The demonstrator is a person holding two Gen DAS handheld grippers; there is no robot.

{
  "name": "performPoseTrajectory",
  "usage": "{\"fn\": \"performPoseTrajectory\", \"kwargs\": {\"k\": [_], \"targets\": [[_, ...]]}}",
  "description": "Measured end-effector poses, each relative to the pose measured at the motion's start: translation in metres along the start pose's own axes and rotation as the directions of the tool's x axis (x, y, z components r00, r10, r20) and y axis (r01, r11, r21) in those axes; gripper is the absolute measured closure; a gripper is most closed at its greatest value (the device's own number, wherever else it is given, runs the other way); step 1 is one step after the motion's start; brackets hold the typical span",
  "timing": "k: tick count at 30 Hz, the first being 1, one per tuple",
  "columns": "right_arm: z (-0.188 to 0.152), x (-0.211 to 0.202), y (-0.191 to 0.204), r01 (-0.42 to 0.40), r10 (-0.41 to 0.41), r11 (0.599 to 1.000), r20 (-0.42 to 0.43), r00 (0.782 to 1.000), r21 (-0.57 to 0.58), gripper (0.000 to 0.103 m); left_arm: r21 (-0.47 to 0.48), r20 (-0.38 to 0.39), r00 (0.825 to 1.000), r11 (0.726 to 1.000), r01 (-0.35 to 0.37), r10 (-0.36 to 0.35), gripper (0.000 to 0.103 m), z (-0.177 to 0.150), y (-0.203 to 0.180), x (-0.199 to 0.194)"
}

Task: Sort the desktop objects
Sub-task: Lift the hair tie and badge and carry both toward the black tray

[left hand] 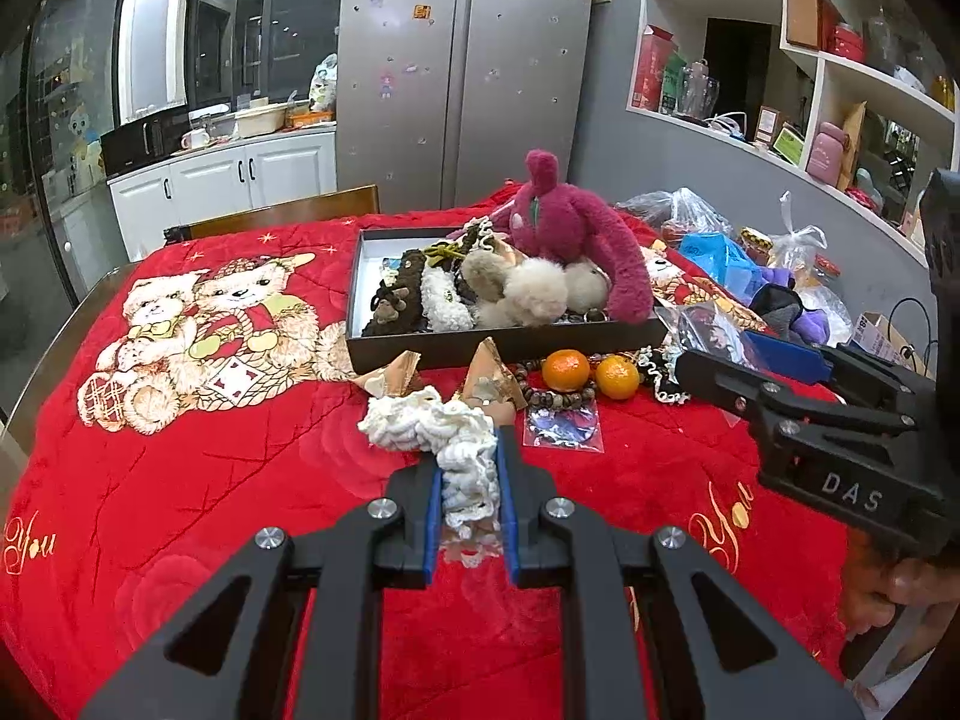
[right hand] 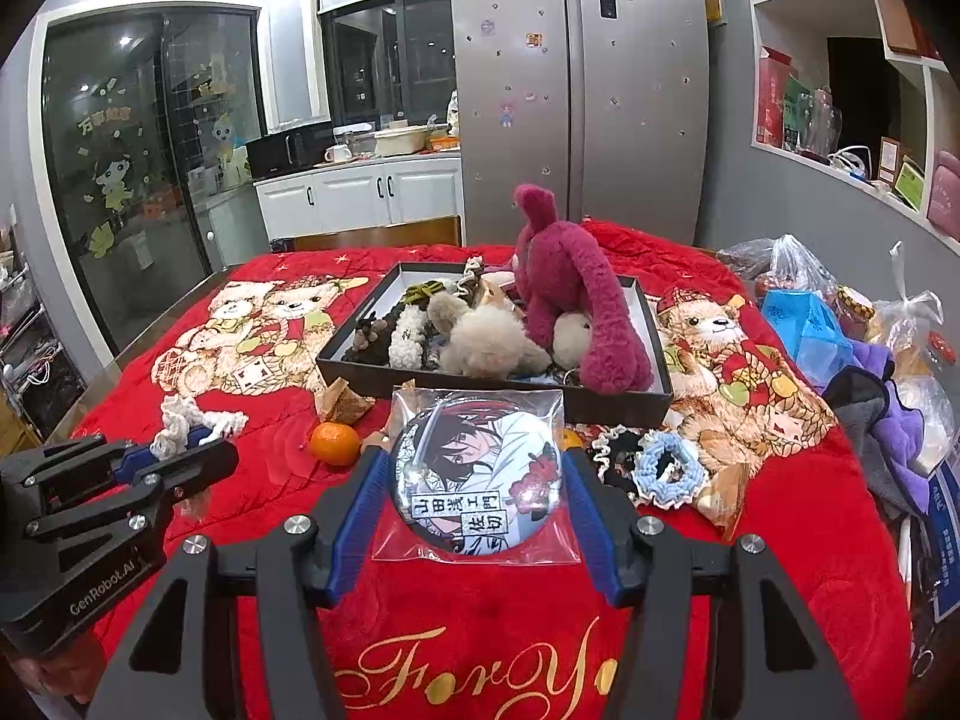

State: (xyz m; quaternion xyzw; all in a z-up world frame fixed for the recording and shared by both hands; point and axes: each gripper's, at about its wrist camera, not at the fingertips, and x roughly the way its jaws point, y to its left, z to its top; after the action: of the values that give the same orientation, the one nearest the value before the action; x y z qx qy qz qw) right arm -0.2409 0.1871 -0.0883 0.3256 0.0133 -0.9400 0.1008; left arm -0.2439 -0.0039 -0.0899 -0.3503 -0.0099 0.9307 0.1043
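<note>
The left gripper (left hand: pixel 469 483) is clamped on a white crocheted scrunchie (left hand: pixel 447 432) above the red blanket (left hand: pixel 240 480); the right gripper (right hand: pixel 474 498) grips a bagged anime badge (right hand: pixel 477 480) by its edges. Beyond lie two oranges (left hand: pixel 566 369) and a dark tray (left hand: pixel 510 343) holding a magenta plush (left hand: pixel 576 240), three beige pompoms (left hand: pixel 534 294) and more scrunchies.

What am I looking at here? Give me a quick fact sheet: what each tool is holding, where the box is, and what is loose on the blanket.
left tool: shut on a white crocheted scrunchie
right tool: holds a bagged anime badge between its fingers
box: black tray on the red blanket, filled with plush items
largest toy: magenta plush rabbit, partly in the box
loose items: two tangerines, bead bracelet, blue scrunchie
</note>
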Motion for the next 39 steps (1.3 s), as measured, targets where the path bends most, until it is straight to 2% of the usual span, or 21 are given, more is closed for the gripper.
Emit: {"fn": "performPoseTrajectory", "kwargs": {"k": [11, 15, 20, 28, 30, 32, 39], "targets": [[0.012, 0.021, 0.002, 0.012, -0.013, 1.000, -0.018, 1.000, -0.013, 0.043, -0.011, -0.026, 1.000, 1.000, -0.005, 0.005, 0.087, 0.013, 0.013, 0.016], [0.019, 0.030, -0.007, 0.005, -0.004, 1.000, -0.036, 0.999, 0.009, 0.043, 0.005, -0.035, 0.999, 1.000, -0.011, 0.011, 0.087, 0.032, 0.015, 0.025], [0.036, 0.040, -0.016, 0.035, -0.035, 0.999, -0.034, 0.999, 0.007, 0.043, 0.046, -0.020, 1.000, 0.999, -0.014, 0.015, 0.087, 0.063, 0.010, 0.034], [0.080, 0.079, -0.032, 0.047, -0.046, 0.999, -0.072, 0.996, 0.010, 0.043, 0.019, -0.044, 0.999, 1.000, 0.004, -0.003, 0.087, 0.123, 0.017, 0.086], [0.091, 0.091, -0.035, 0.043, -0.042, 0.999, -0.083, 0.996, 0.019, 0.043, 0.015, -0.022, 1.000, 1.000, 0.005, -0.005, 0.087, 0.135, 0.018, 0.095], [0.098, 0.100, -0.036, 0.037, -0.035, 0.999, -0.090, 0.995, 0.016, 0.043, 0.016, -0.022, 1.000, 1.000, -0.001, 0.001, 0.087, 0.143, 0.017, 0.108], [0.108, 0.126, -0.035, 0.008, -0.007, 1.000, -0.095, 0.995, 0.011, 0.043, 0.011, -0.050, 0.997, 0.999, 0.051, -0.050, 0.087, 0.151, 0.019, 0.150]]}}
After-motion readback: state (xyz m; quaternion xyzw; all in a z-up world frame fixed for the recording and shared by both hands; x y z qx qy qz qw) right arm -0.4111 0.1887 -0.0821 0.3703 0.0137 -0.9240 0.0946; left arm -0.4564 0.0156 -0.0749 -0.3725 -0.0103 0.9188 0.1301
